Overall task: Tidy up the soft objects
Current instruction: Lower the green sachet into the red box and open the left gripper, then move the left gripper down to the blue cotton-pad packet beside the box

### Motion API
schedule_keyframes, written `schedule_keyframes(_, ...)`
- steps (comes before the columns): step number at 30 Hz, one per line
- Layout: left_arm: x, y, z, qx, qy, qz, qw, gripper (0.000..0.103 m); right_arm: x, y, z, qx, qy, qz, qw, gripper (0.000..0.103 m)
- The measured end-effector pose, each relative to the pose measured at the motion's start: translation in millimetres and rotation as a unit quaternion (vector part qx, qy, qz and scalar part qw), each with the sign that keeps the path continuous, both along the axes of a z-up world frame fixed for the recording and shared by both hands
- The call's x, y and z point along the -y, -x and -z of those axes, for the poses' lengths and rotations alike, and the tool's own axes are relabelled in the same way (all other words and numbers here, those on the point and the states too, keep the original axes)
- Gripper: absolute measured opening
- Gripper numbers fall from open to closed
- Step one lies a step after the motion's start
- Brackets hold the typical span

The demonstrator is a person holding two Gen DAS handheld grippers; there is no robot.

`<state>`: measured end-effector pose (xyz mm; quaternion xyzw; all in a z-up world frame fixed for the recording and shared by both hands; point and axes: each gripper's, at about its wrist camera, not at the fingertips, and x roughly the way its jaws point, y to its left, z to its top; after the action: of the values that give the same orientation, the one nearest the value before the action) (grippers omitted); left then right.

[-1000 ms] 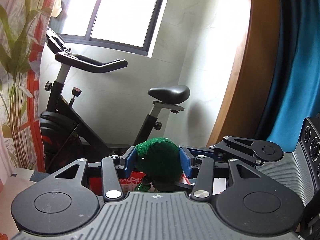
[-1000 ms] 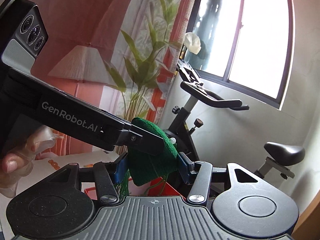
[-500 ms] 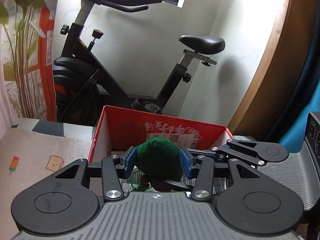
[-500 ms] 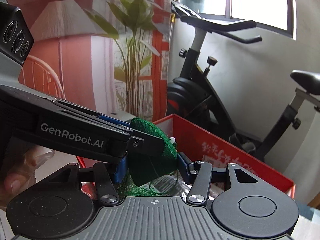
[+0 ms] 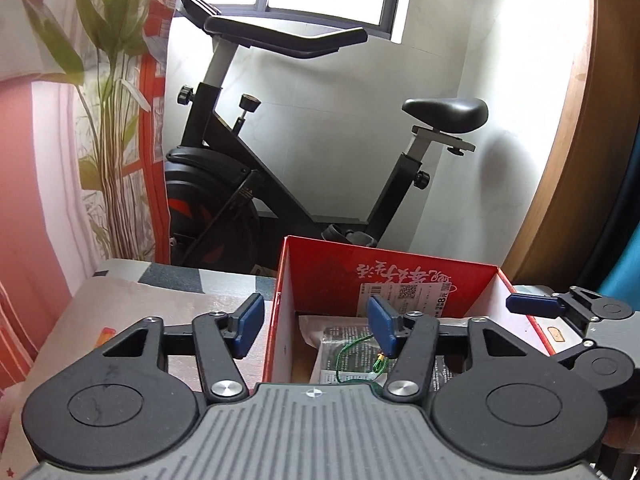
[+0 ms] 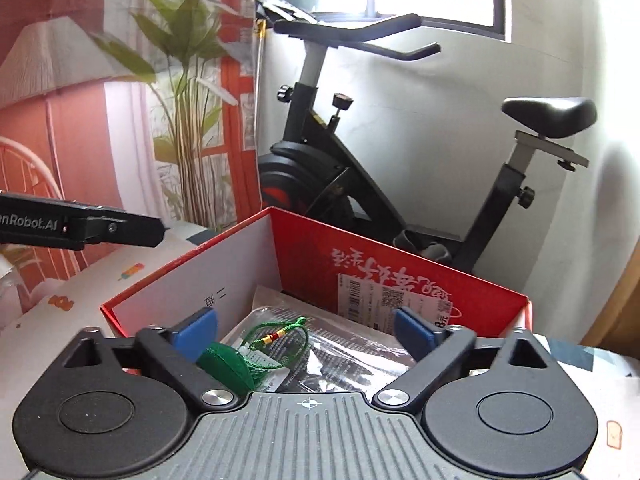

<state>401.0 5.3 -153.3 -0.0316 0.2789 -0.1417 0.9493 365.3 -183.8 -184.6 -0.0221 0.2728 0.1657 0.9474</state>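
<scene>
Exercise bike [image 6: 360, 184]: stood far behind the box, clear of the work.
Red box [image 6: 400, 264]: sat open on the bench, a plastic packet [image 6: 320, 344] inside.
Green pouch [image 6: 226, 364]: lay in the box, near left; drop judged done.
Right gripper [image 6: 306, 332]: opening wide, gripping nothing.
Left gripper [image 5: 316, 330]: opening, empty, straddling the box's left wall.

Green pouch [image 6: 226, 364] lying inside red box [image 6: 400, 268]

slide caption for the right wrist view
Right tool opening over the red box, green pouch lying inside.
</scene>
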Motion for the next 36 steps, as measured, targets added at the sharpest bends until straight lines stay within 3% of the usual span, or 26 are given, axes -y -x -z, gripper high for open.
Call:
schedule_keyframes(4,-5,20,-8,0.024,-0.022,-0.011,0.9994,0.100,14,18,-2,0.004,-0.004,0.024,1.000,0.103)
schedule_keyframes(7,-7,36,-13,0.036,-0.033,-0.023,0.9985,0.103,20,34,-4,0.011,-0.009,0.037,0.999,0.103)
schedule_keyframes(21,-18,112,-14,0.055,-0.065,-0.036,0.9957,0.103,37,126,-11,0.036,-0.037,0.081,0.995,0.103)
schedule_keyframes(28,-23,154,-9,0.067,-0.073,-0.046,0.9940,0.103,50,173,1,0.037,-0.065,0.108,0.991,0.103)
schedule_keyframes(36,-31,188,12,0.059,-0.056,-0.061,0.9948,0.103,55,215,26,0.029,-0.063,0.138,0.988,0.103)
